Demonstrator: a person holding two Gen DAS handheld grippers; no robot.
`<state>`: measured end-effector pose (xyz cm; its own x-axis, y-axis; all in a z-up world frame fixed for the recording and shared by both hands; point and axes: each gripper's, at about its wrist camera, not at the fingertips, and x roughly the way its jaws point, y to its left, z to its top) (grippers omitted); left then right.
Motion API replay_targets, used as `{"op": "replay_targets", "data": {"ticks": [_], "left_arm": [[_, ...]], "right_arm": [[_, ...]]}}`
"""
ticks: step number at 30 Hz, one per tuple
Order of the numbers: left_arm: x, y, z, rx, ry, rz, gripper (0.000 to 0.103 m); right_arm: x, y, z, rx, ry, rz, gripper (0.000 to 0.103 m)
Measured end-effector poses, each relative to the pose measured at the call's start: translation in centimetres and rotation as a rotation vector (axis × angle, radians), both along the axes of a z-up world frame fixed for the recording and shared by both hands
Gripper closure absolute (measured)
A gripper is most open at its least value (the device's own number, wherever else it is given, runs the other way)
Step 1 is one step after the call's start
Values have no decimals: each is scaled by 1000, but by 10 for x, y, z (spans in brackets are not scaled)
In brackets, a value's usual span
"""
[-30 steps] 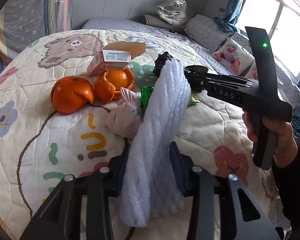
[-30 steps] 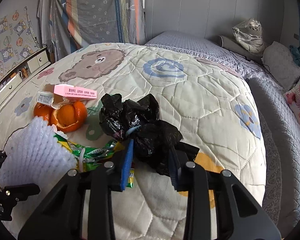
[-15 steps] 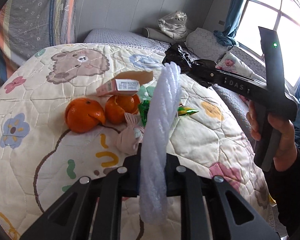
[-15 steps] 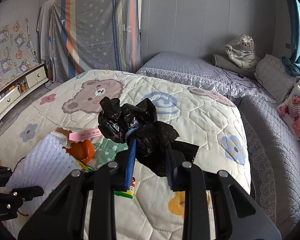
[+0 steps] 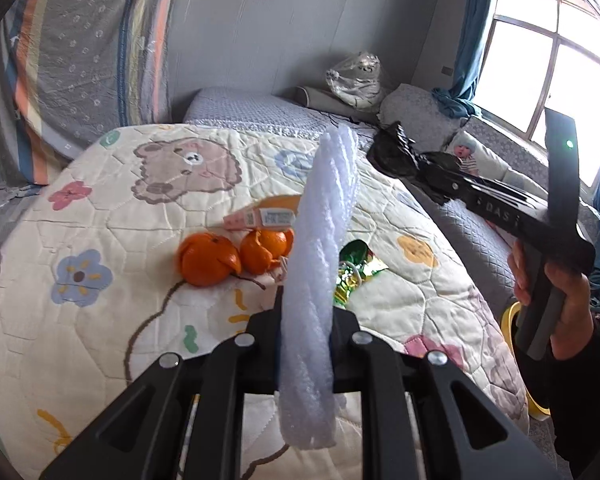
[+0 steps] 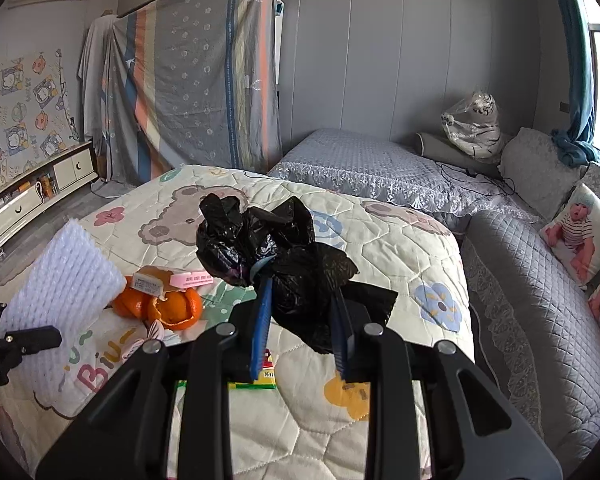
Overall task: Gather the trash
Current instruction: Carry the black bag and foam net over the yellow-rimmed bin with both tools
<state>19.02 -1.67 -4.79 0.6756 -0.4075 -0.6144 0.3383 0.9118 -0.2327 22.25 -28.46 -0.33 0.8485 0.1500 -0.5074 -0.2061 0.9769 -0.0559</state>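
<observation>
Left gripper (image 5: 306,322): clenched on a white foam fruit net (image 5: 320,256), squeezed flat between the jaws. The net stands nearly upright, its top leaning toward 1 o'clock in the left wrist view, clear of the quilt (image 5: 100,320) that covers the bed.

Right gripper (image 6: 300,320): grasping a crumpled black plastic bag (image 6: 276,256). Blue pads (image 6: 260,324) press the bag from both sides; the bulk of the bag bulges out past the fingertips toward 11 o'clock, and one flat corner sticks out at 3 o'clock. The bag is off the quilt. In the left wrist view the same gripper enters from 3 o'clock, held in a hand (image 5: 560,300) with a dark sleeve.

Trash lying on the quilt, left wrist view:
- two pieces of orange peel (image 5: 208,258) side by side, at 10 o'clock from the left gripper's tips
- a pink carton (image 5: 260,218) just behind the peel
- a green and gold wrapper (image 5: 354,268) just right of the net, partly hidden by it
- a small pinkish crumpled item beside the peel, mostly hidden; cannot tell what it is

Right wrist view: a green and yellow packet (image 6: 256,378) lies on the quilt under the right gripper's left finger.
</observation>
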Motion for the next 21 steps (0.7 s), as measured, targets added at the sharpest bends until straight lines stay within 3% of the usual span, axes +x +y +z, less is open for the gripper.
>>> {"op": "replay_targets", "data": {"ticks": [9,21], "left_arm": [[-10,-10,29,38,-75,25,90],[-23,-63,59,54,-150,-81,90]], "right_arm": [[-28,-4,10,18,-27,-7,78],[-86,-41,21,36,-78,-101,78]]}}
